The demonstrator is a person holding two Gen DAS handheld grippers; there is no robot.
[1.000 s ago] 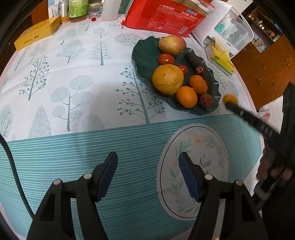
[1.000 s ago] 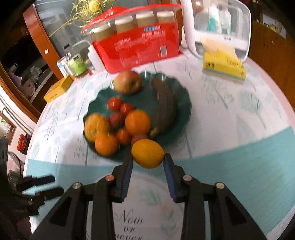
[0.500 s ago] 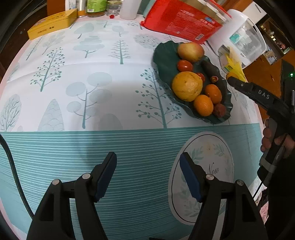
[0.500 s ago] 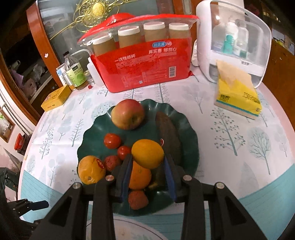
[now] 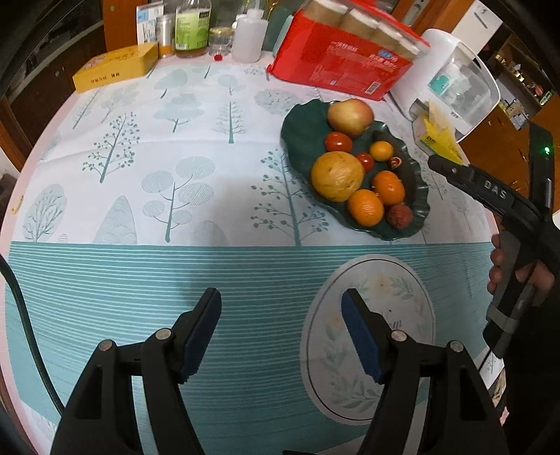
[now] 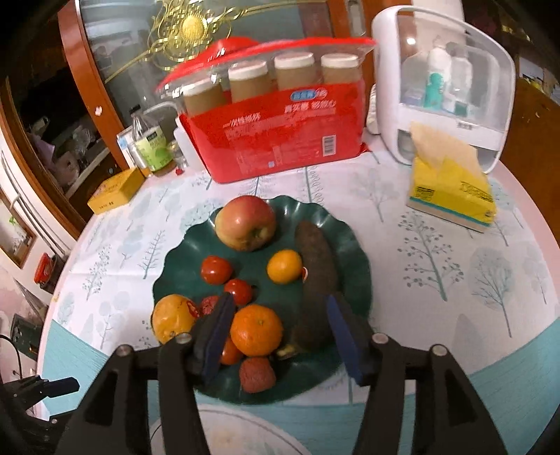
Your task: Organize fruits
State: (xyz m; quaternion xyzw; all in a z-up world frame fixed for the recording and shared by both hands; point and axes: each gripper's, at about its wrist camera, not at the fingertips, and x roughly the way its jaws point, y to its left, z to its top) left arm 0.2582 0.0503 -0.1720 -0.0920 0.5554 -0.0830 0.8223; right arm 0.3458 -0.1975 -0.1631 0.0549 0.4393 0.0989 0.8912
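A dark green plate (image 6: 182,276) holds an apple (image 6: 245,222), two tomatoes (image 6: 216,268), a dark banana (image 6: 316,273), oranges (image 6: 256,329), a large yellow citrus (image 6: 171,322), a lychee (image 6: 256,374) and a small yellow-orange fruit (image 6: 284,266) between apple and banana. My right gripper (image 6: 280,329) is open and empty above the plate's near side. In the left wrist view the plate (image 5: 301,129) lies far right, with the small fruit (image 5: 381,150) on it. My left gripper (image 5: 281,332) is open and empty over the teal cloth. The right gripper's body (image 5: 490,189) reaches in from the right.
Behind the plate stand a red pack of cups (image 6: 276,140), a white storage box (image 6: 444,80), a yellow tissue pack (image 6: 451,185), a yellow tin (image 5: 115,66) and bottles (image 5: 190,28). A round printed emblem (image 5: 371,332) marks the cloth near my left gripper.
My right gripper carried the small yellow-orange fruit over the plate, opened and let it go; it now lies beside the banana. The left gripper stayed open and drew back slightly.
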